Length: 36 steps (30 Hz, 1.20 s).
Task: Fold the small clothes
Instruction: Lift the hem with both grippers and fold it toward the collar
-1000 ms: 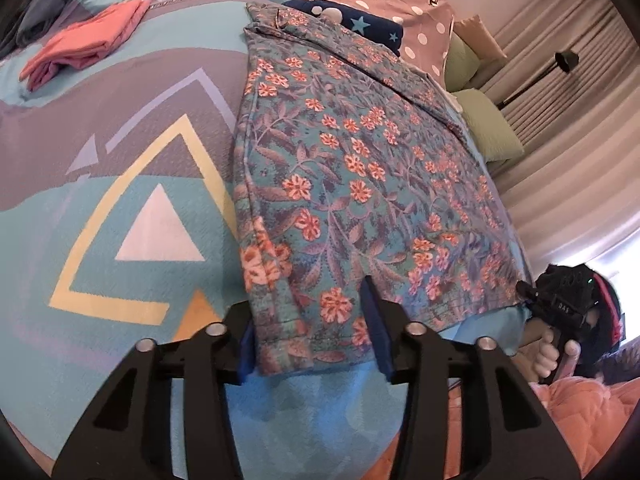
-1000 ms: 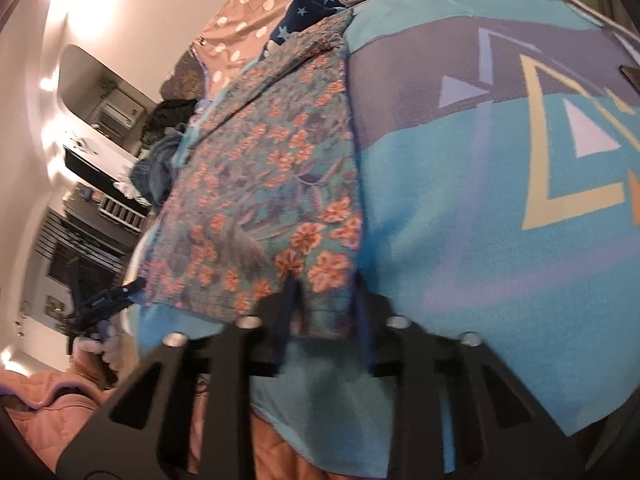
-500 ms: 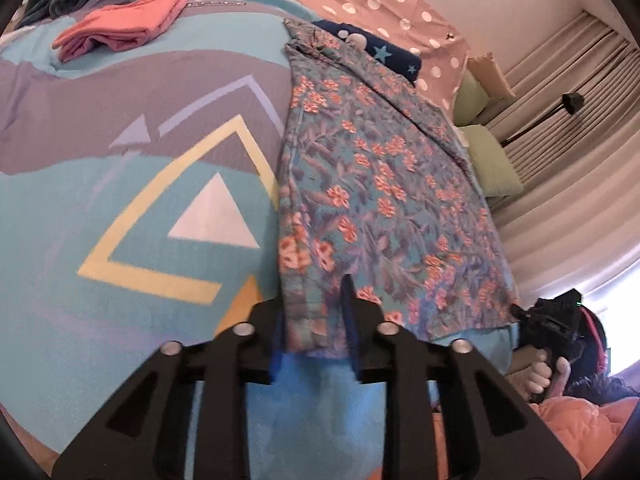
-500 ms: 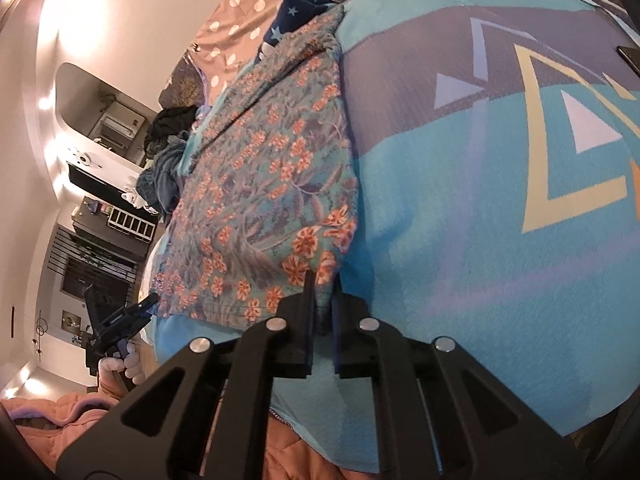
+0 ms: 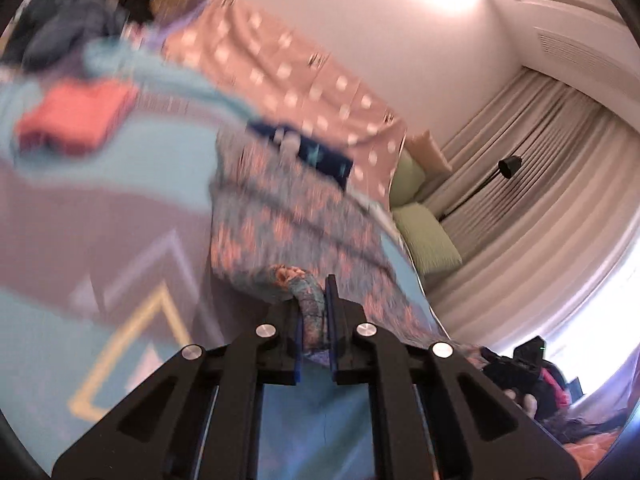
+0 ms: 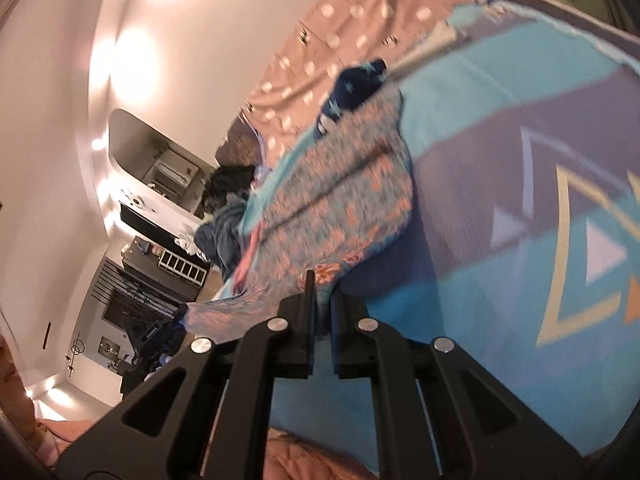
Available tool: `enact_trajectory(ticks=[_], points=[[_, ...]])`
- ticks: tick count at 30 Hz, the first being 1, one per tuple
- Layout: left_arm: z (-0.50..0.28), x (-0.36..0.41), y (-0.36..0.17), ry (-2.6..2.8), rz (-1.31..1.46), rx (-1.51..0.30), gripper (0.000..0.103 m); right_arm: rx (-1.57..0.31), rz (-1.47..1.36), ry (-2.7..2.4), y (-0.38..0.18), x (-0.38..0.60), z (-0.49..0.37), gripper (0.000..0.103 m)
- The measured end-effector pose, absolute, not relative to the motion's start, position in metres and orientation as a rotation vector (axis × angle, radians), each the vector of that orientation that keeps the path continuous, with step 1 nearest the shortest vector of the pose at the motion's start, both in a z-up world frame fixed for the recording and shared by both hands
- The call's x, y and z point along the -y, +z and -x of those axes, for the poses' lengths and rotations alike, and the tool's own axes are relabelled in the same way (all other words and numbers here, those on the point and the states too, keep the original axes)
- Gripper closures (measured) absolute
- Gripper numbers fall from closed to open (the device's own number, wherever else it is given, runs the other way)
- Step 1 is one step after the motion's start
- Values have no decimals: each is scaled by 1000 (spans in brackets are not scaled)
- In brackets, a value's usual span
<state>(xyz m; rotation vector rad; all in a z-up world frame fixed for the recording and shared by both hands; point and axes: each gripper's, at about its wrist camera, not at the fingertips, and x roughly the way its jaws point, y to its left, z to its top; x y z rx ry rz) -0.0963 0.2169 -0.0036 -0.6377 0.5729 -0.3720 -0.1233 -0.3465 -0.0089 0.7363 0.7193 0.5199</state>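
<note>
Both tongs pinch near corners of the floral garment, lifted off the bed.

Left tongs (image 5: pixel 314 312) and right tongs (image 6: pixel 322 300) are each nearly closed on a bunched hem corner of the floral garment (image 5: pixel 280 216), apparently to carry that edge over for a fold; its far end lies on the bedspread (image 6: pixel 500 128). Motion blur obscures fabric detail; the hem between the corners is largely out of view.

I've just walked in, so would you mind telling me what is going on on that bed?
A person is folding a floral garment on a bed blanket, holding a gripper in each hand. The left gripper is shut on one near corner of the garment and the right gripper is shut on the other. Both corners are raised off the blanket, apparently mid-fold. A pink folded cloth lies farther off on the blanket.
</note>
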Motion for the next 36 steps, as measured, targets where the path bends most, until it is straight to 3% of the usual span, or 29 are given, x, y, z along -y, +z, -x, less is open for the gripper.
enact_trajectory(ticks=[5, 12, 22, 36], points=[[99, -206, 34, -413, 594, -463, 94, -650, -691, 530, 17, 348, 119, 97], [79, -205, 46, -412, 610, -441, 94, -593, -664, 532, 40, 347, 74, 97], [8, -217, 69, -382, 573, -426, 94, -538, -543, 495, 76, 326, -1, 97], [-129, -210, 74, -337, 470, -507, 94, -597, -512, 409, 64, 323, -153, 97]])
